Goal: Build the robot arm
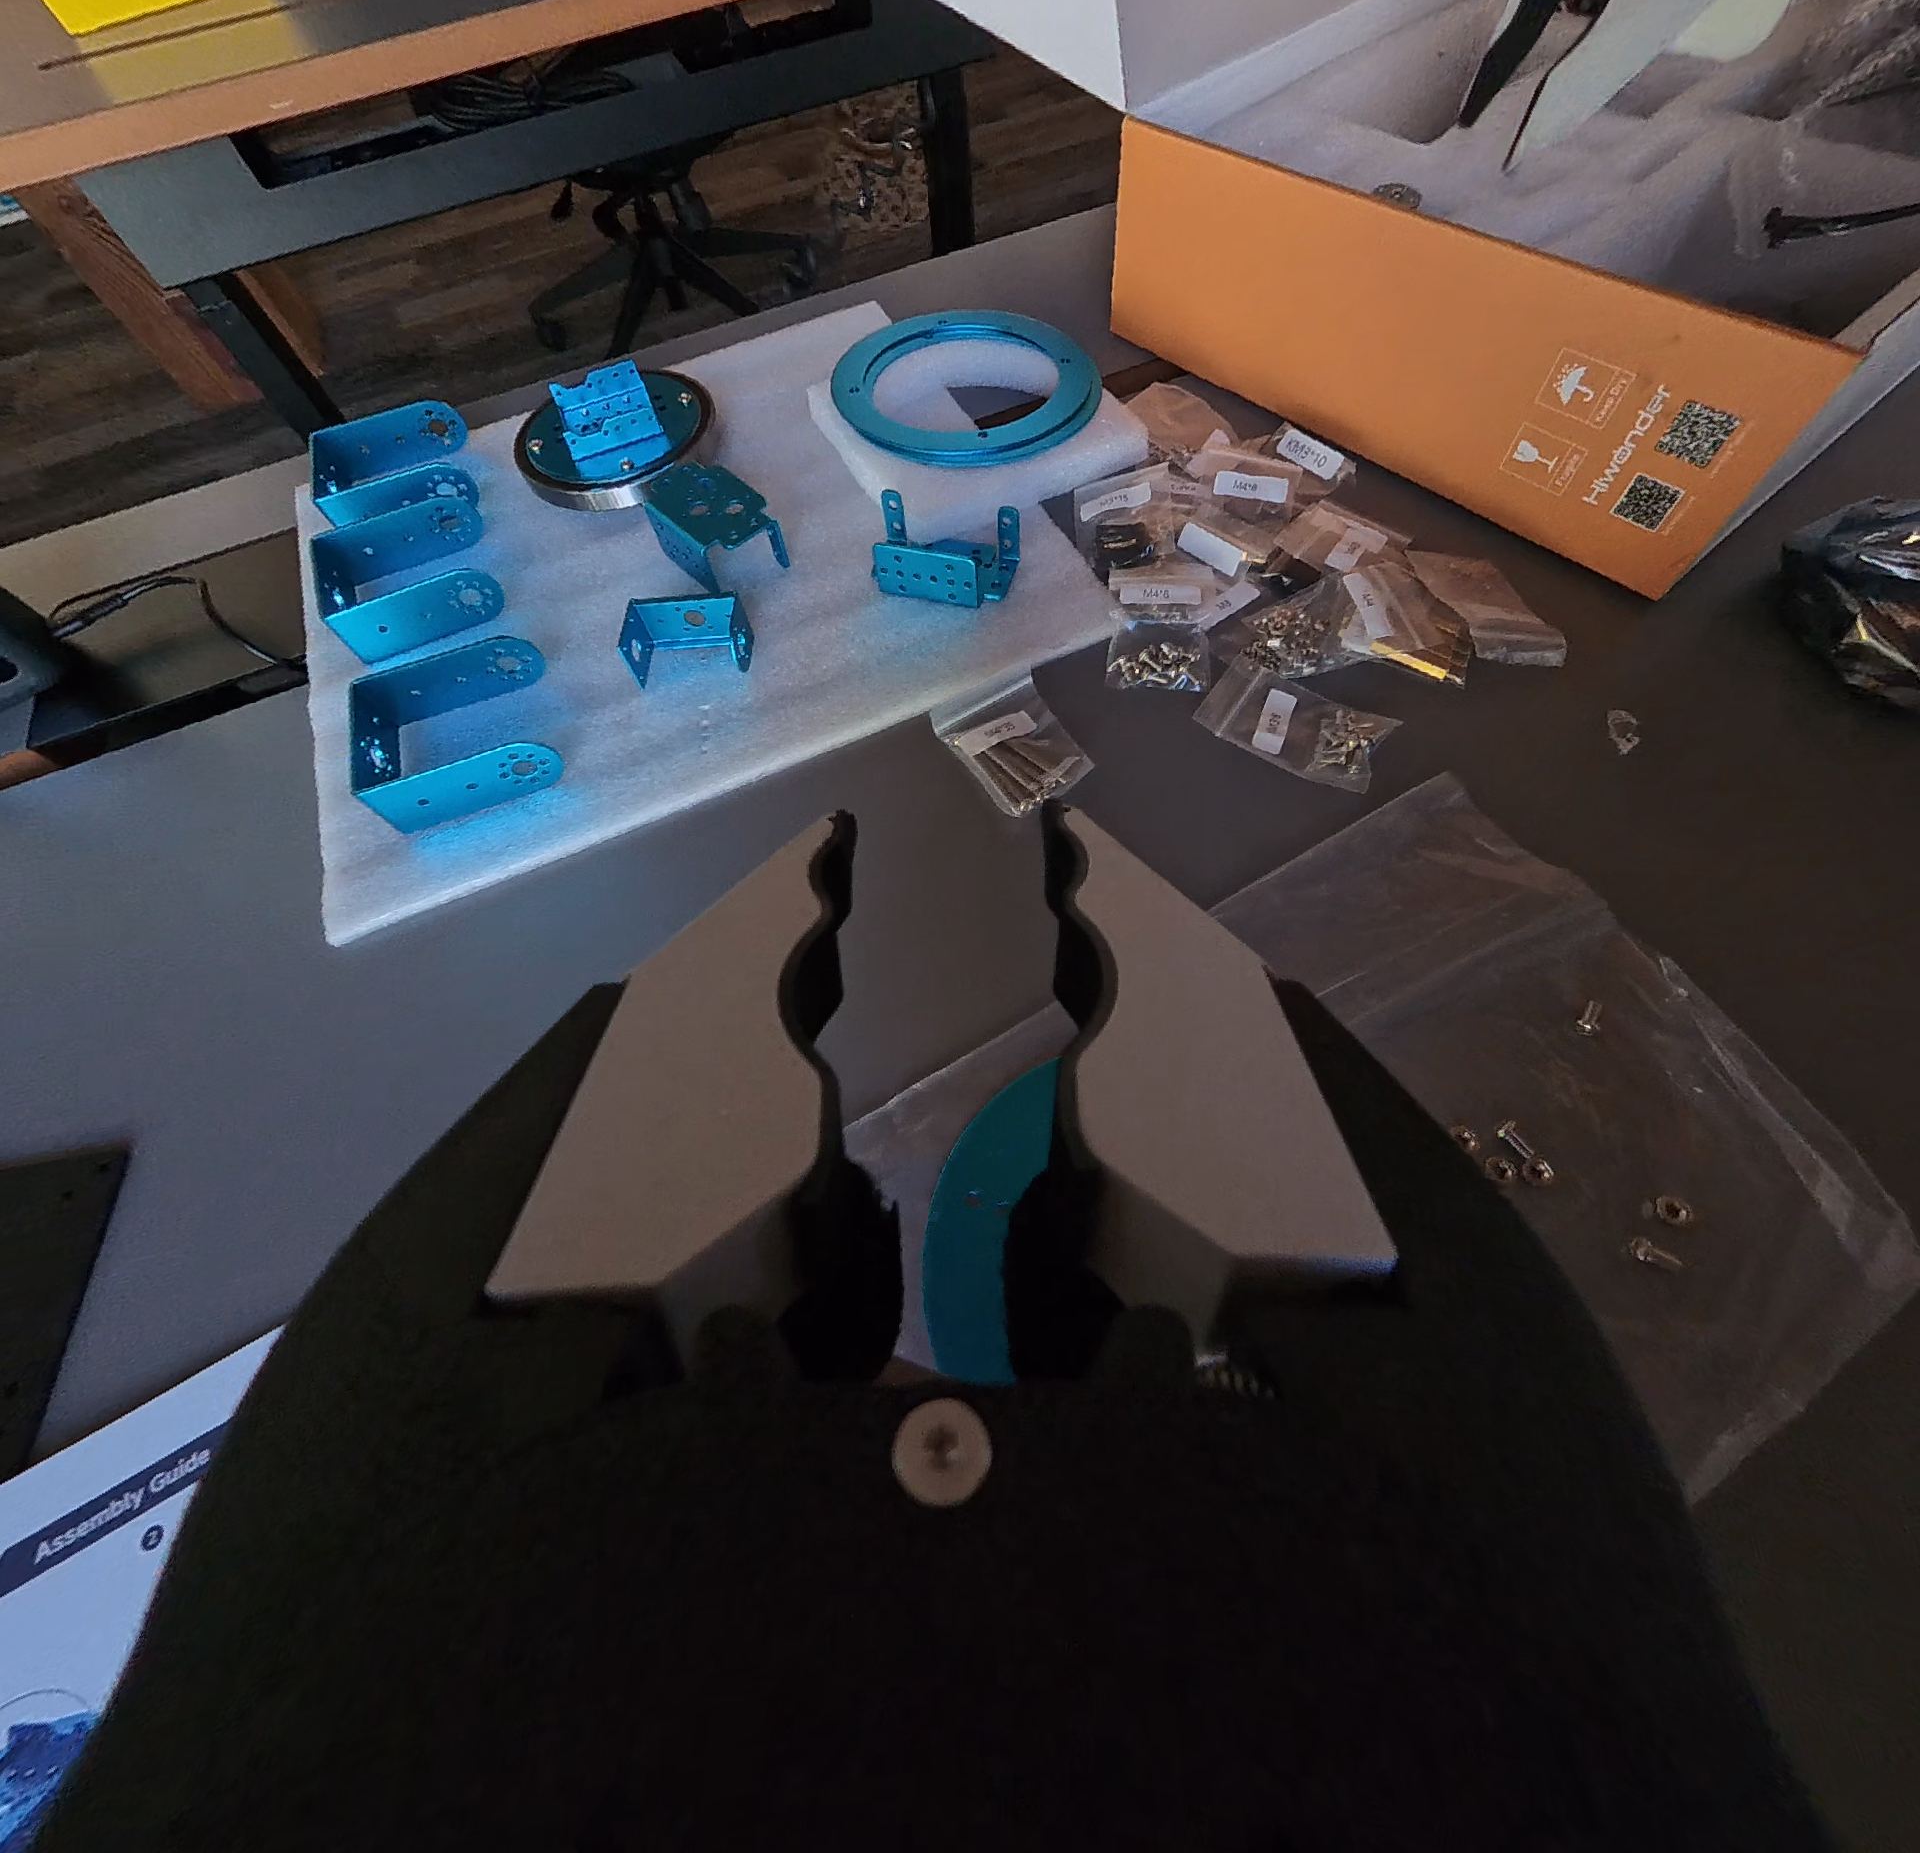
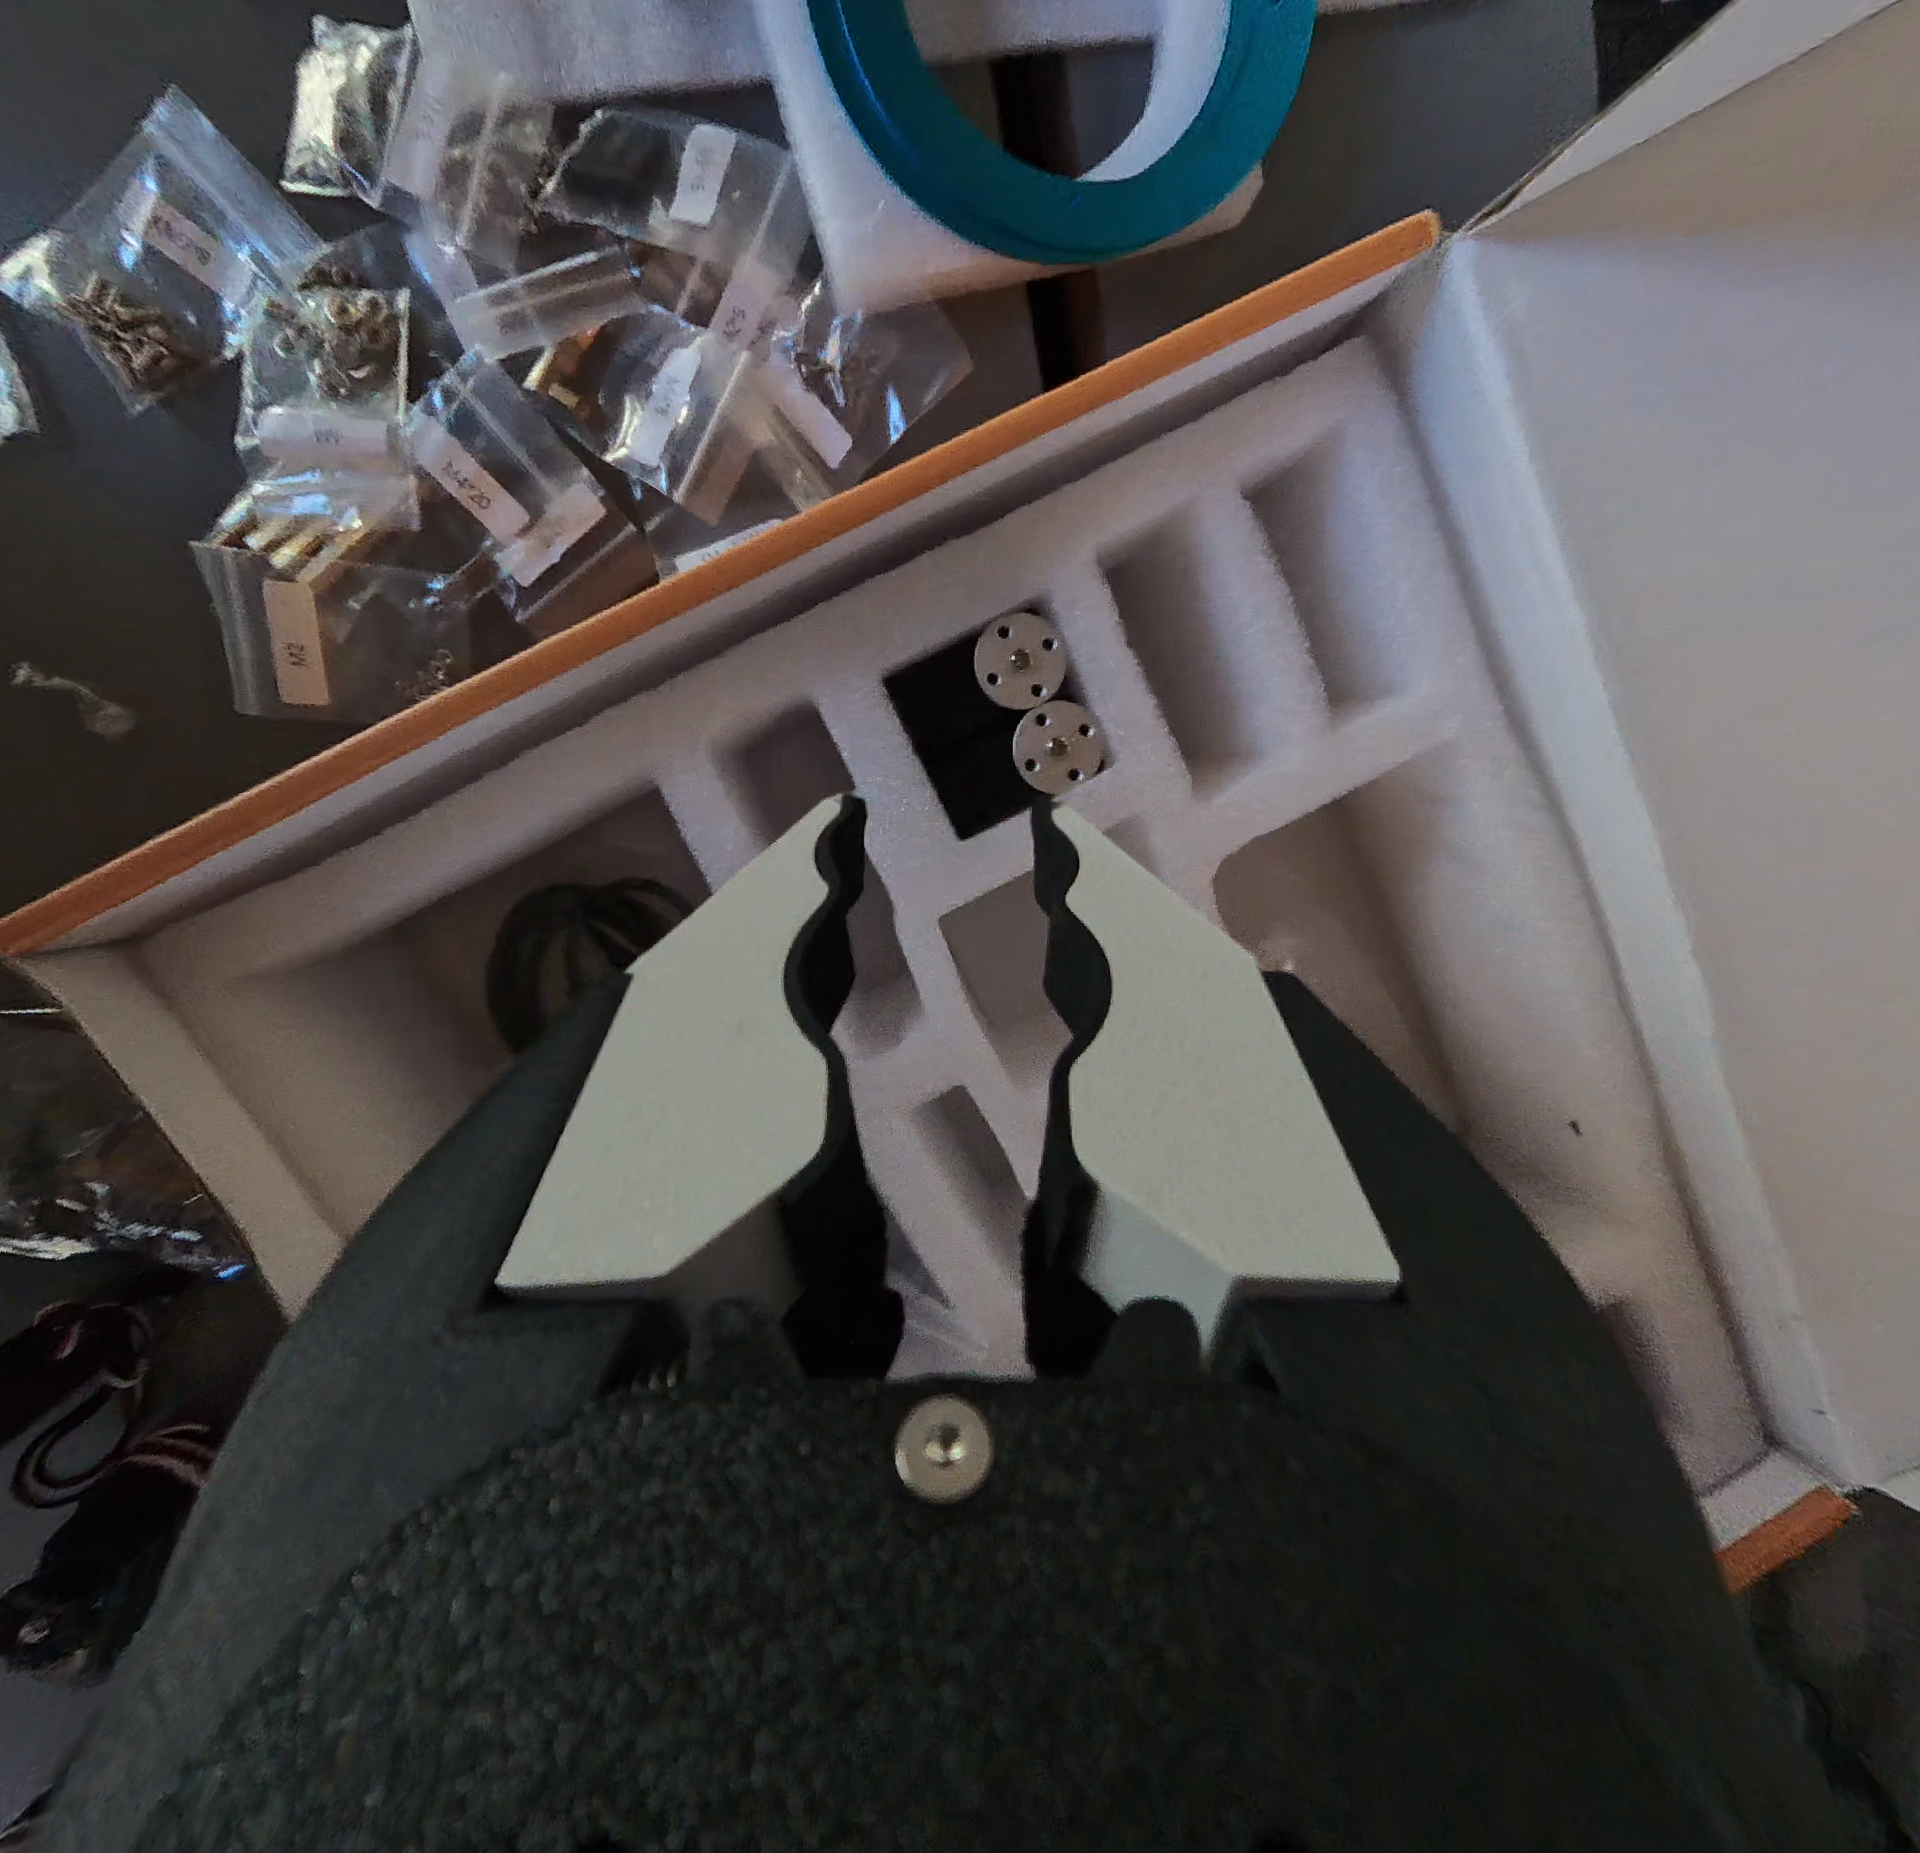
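Observation:
My left gripper (image 1: 948,816) is open and empty above the dark table (image 1: 156,972), over a blue curved plate (image 1: 982,1221) lying on a clear bag. Ahead lies a white foam sheet (image 1: 582,764) with several blue metal brackets (image 1: 447,733) and a round bearing plate (image 1: 613,442). A blue ring (image 1: 966,390) rests on a foam block. My right gripper (image 2: 951,806) is open and empty inside the orange box (image 2: 727,556), above its white foam insert (image 2: 1299,764). Just past its fingertips sit black servos with two silver round horns (image 2: 1039,702). The right gripper's fingers also show in the left wrist view (image 1: 1558,47).
A pile of small labelled screw bags (image 1: 1278,577) lies between the foam and the box, and shows in the right wrist view (image 2: 468,349). Loose screws (image 1: 1527,1159) lie on a large clear bag. A printed booklet (image 1: 94,1554) and a black plate (image 1: 42,1273) lie at the left. There is about 35 cm between the tips of the two grippers.

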Available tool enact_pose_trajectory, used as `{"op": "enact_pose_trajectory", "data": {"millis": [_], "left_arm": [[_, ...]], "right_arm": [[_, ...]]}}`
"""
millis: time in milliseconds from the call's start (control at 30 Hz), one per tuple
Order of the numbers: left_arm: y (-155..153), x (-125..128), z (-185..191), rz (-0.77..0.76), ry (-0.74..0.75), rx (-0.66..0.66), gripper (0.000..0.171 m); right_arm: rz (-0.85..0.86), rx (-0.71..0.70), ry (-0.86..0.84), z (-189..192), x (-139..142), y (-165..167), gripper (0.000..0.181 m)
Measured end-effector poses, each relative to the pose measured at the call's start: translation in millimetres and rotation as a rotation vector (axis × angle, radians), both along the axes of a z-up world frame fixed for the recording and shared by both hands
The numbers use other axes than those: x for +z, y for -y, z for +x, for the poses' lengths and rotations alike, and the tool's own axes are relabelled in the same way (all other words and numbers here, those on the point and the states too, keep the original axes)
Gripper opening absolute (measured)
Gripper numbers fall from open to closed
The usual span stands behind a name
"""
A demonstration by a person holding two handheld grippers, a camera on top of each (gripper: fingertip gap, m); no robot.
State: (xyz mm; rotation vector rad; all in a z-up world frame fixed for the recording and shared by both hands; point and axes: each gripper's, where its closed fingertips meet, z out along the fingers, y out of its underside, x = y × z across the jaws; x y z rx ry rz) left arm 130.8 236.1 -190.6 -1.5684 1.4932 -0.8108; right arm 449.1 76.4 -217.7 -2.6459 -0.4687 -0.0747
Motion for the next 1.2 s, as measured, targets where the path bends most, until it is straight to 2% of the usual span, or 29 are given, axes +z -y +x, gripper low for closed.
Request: {"op": "enact_pose_trajectory", "data": {"millis": [100,233,400,567,633,733,900,1033,1133,1200], "left_arm": [[3,0,1,0.000,0.000,-0.007,0.036],[0,0,0,-0.001,0.001,0.002,0.036],[0,-1,-1,0.000,-0.002,0.002,0.036],[-5,-9,-1,0.023,-0.030,0.002,0.036],[-15,-12,-5,0.050,-0.045,0.030,0.036],[-20,-11,-8,-0.021,-0.028,0.036,0.036],[-27,8,-20,-0.069,0.039,0.066,0.036],[-27,16,-56,-0.030,0.034,0.084,0.036],[-27,4,-100,0.006,-0.040,0.107,0.036],[-13,-15,-129,-0.015,-0.114,0.064,0.036]], "right_arm": [[0.017,-0.004,0.070,7,-7,-7,0.029],[-0.025,-0.023,0.002,6,-17,-10,0.028],[-0.024,-0.047,-0.020,6,-16,-5,0.030],[0.019,-0.086,-0.087,-3,-20,-2,0.014],[0.054,-0.120,-0.093,0,-19,-2,0.018],[0.091,-0.206,-0.173,1,-20,-3,0.019],[0.105,-0.299,-0.268,-8,-9,4,0.027],[0.218,-0.275,-0.325,-61,38,21,0.030],[0.333,-0.208,-0.409,-137,69,40,0.034],[0.436,-0.213,-0.495,-192,76,47,0.038]]}}
